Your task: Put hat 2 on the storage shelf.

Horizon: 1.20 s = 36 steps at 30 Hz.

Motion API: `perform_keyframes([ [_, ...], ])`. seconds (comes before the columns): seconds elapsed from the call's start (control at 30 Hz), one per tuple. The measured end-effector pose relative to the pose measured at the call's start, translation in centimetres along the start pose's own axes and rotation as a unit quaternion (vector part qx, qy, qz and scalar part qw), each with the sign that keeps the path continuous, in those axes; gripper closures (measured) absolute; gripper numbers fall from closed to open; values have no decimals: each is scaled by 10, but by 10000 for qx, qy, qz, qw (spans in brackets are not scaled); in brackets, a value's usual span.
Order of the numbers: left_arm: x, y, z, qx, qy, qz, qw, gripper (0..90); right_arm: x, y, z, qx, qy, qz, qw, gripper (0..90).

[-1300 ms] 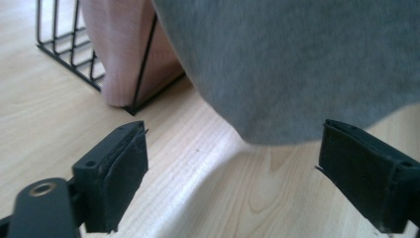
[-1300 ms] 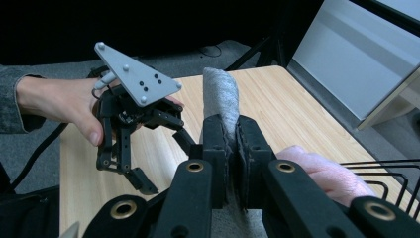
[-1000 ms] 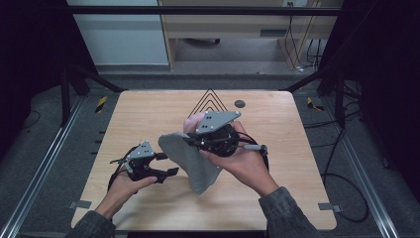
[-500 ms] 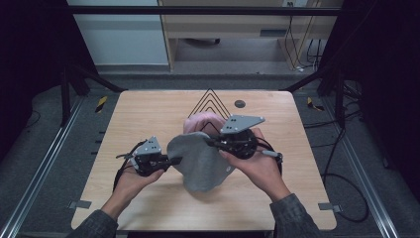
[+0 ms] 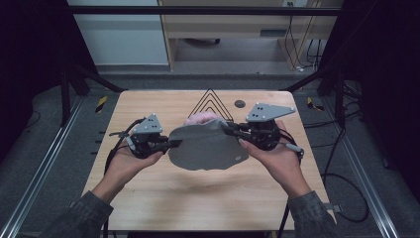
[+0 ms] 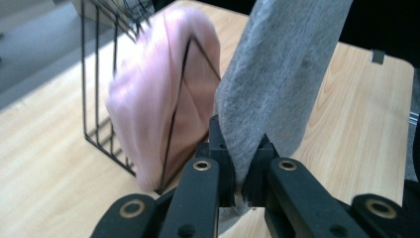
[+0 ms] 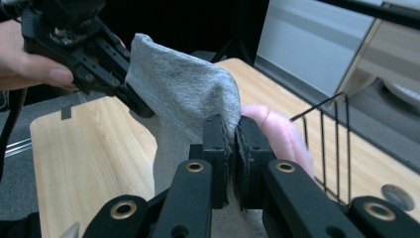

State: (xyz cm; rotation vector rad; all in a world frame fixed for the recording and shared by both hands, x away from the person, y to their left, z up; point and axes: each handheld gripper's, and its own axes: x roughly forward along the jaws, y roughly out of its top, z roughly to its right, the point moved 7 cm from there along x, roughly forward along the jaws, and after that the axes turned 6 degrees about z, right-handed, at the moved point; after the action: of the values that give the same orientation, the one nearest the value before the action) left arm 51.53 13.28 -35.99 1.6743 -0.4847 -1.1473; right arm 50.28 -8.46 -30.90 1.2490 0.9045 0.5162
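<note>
A grey cloth (image 5: 205, 145) hangs stretched between both grippers above the middle of the wooden table (image 5: 163, 198). My left gripper (image 5: 174, 143) is shut on the cloth's left edge (image 6: 277, 99), and my right gripper (image 5: 225, 127) pinches its right edge (image 7: 188, 94). Behind the cloth sits a folded pink cloth (image 5: 200, 118), leaning inside a black wire rack (image 5: 212, 103). The pink cloth (image 6: 158, 104) fills the rack's front slot in the left gripper view, and it shows just past the jaws as a pink mound (image 7: 282, 134) in the right gripper view.
A small dark round disc (image 5: 239, 104) lies on the table to the right of the rack. The wire rack (image 7: 332, 148) stands at the far centre of the table. Cables trail off both grippers toward the table's sides.
The left gripper has taken hold of the grey cloth's free edge. Both hands then drew apart, spreading the cloth from a hanging strip into a wide sheet.
</note>
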Motion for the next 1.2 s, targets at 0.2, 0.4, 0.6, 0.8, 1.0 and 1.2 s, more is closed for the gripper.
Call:
perform_keyframes([
  [0.2, -6, 30, -5, 95, 81, 11, 9999, 859, -11, 26, 9, -3, -117, 167, 9998, 848],
  [0.4, -10, 56, -12, 141, 215, 196, 9995, 859, -15, 47, 18, 58, -220, 393, 9990, 849],
  [0.6, -20, 74, -16, 197, 332, 330, 9987, 860, -21, 73, 26, 4, -419, 653, 9970, 849],
  [0.8, -20, 98, -27, 218, 399, 440, 9980, 862, -16, 85, 40, 34, -557, 743, 9957, 849],
  [1.0, -15, 116, -34, 362, 453, 400, 9975, 862, -14, 94, 62, 189, -622, 927, 9936, 849],
  [1.2, -6, 130, -49, 383, 574, 520, 9963, 862, -7, 100, 82, 337, -757, 1122, 9902, 849],
])
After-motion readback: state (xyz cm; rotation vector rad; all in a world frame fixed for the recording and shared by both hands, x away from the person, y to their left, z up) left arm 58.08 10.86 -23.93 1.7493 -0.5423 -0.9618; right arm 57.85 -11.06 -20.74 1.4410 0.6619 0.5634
